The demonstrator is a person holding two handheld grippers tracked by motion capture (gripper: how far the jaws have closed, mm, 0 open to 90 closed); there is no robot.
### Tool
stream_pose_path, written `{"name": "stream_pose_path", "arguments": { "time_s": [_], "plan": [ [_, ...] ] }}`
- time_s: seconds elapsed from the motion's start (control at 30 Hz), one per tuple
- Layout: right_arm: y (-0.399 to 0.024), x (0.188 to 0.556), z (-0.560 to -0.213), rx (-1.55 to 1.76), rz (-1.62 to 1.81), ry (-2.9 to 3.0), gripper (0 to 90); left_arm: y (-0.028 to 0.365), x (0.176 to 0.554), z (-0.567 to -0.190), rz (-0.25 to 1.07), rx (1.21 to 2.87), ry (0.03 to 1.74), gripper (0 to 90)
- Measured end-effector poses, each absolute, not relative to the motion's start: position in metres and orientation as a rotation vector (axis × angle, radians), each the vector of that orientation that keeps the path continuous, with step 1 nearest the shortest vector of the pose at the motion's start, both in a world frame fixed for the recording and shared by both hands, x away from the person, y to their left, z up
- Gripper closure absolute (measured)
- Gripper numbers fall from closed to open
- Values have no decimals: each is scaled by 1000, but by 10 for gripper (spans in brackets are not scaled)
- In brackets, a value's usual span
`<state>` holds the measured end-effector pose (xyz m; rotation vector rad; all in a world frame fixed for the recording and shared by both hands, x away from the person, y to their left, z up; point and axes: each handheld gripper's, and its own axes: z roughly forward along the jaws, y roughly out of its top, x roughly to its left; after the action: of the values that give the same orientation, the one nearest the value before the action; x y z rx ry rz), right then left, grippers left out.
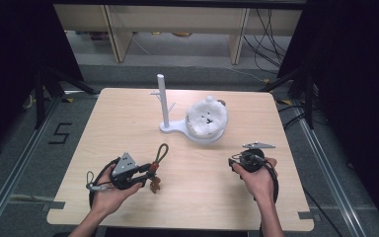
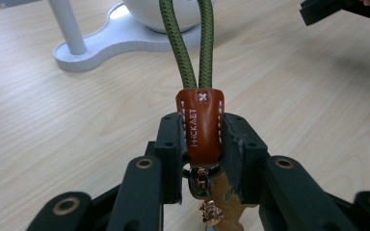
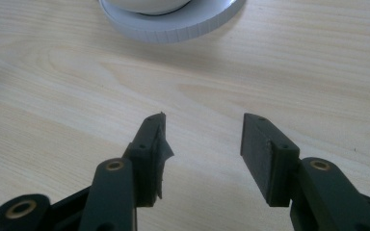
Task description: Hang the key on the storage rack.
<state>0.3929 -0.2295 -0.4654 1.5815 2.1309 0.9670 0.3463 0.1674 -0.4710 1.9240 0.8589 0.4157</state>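
Note:
A keychain with a green cord loop [image 1: 161, 152] and an orange leather tab [image 2: 200, 125] is clamped in my left gripper [image 1: 147, 171] at the table's front left. The jaws press on the tab's two sides in the left gripper view, and a metal ring with a brown charm [image 2: 211, 204] hangs below it. The cord loop [image 2: 188, 43] points toward a white stand [image 1: 167, 121] with an upright peg [image 1: 162, 96]. A white fluffy ball [image 1: 207, 117] rests on the stand's round dish. My right gripper [image 3: 203, 144] is open over bare wood, front right of the stand.
The stand's white base [image 3: 173, 26] lies just ahead of my right gripper. The wooden table [image 1: 128, 113] has free room on its left half and along the front edge. Shelving and cables stand beyond the far edge.

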Motion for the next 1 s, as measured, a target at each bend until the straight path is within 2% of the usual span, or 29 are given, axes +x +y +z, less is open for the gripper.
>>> {"name": "stream_pose_path", "arguments": {
  "time_s": [0.4,1.0],
  "plan": [
    [-228,391,-465,1609,959,2134,521,178,348,-466,479,1790,854,693],
    [-227,391,-467,1615,967,2131,515,186,357,-451,555,1712,831,692]
  ]
}}
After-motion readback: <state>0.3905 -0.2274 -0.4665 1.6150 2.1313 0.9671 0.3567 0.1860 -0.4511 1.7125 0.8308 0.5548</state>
